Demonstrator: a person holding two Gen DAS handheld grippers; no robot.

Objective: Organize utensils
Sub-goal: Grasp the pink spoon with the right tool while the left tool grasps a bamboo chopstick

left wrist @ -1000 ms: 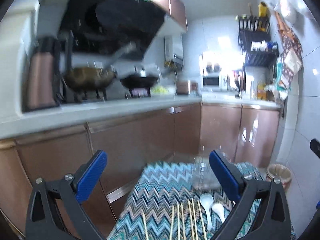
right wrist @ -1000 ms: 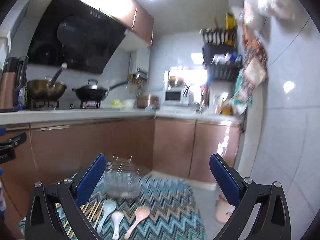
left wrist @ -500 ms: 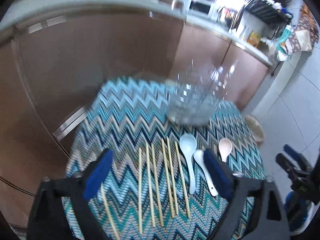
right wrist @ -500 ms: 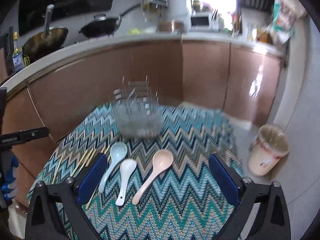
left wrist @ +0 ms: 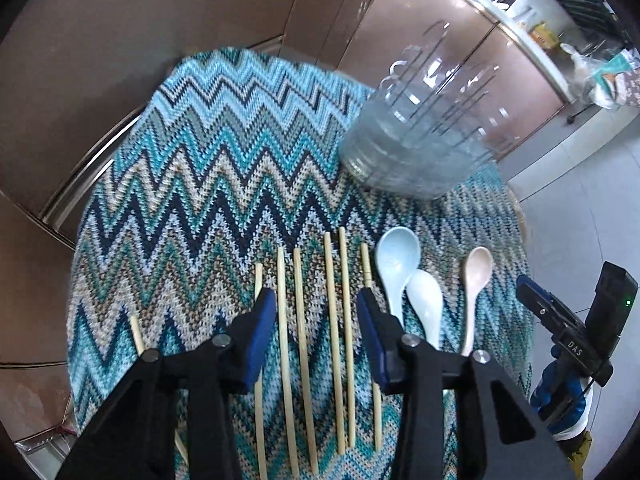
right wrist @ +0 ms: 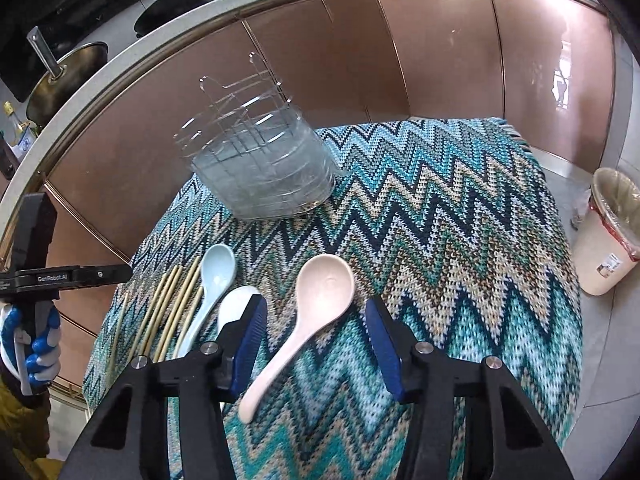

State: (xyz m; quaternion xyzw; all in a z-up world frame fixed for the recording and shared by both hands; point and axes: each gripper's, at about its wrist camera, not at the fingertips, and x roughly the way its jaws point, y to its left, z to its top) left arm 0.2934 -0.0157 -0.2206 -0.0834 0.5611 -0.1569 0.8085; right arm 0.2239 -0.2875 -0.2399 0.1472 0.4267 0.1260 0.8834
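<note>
Your closing, still-empty left gripper [left wrist: 316,300] straddles thin bamboo chopsticks [left wrist: 334,320], your right gripper [right wrist: 314,308] the pink plastic spoon [right wrist: 308,312]; lower, then pinch.

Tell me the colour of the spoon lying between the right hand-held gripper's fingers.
Pale pink spoon; the right wrist view shows it best.

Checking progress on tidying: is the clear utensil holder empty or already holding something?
Empty. The clear utensil holder shows only its own wire dividers; the chopsticks and the three spoons lie on the zigzag cloth.
</note>
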